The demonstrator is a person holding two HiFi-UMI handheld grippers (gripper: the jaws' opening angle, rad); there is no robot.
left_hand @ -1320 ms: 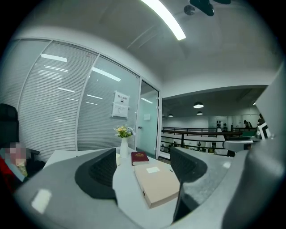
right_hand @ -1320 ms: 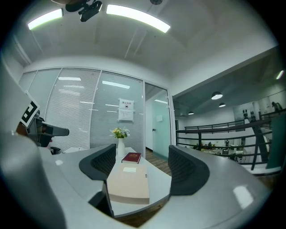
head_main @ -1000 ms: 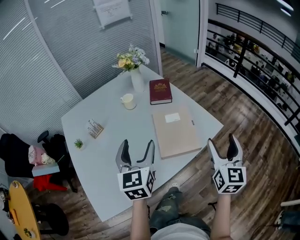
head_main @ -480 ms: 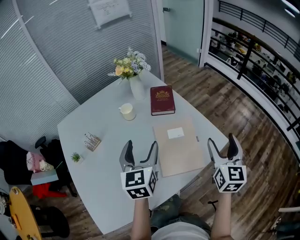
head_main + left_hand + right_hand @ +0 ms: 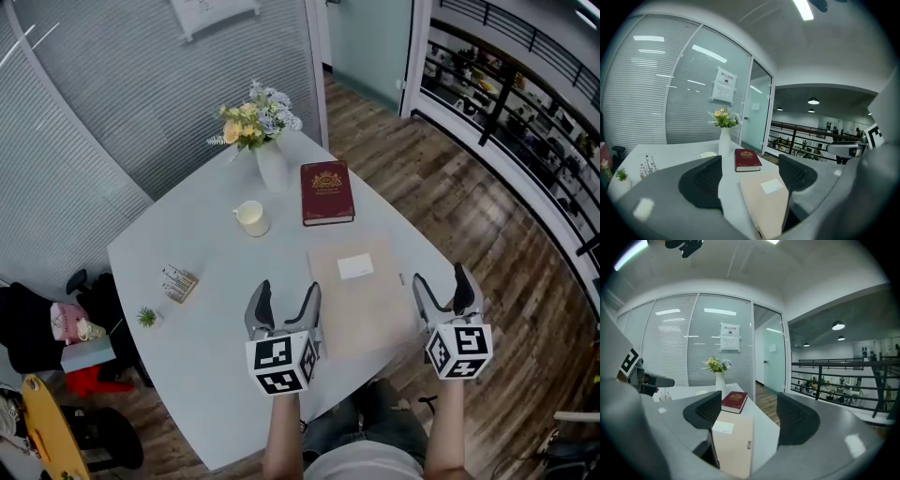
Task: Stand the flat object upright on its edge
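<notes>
See the left claw (image 5: 284,298) and right claw (image 5: 439,289): wide open, holding nothing. Find the folder (image 5: 361,291) flat on the tabletop (image 5: 211,319) by the near edge, between them. Pinch the side by that edge with one claw, then tip up slowly, steadying with the other.

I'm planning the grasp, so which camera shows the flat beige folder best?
The head view: the beige folder lies nearly whole, seen from above. The left gripper view shows it foreshortened, partly behind a jaw; the right gripper view likewise.

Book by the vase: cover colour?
Book: dark red, gold emblem; best in head view.
</notes>
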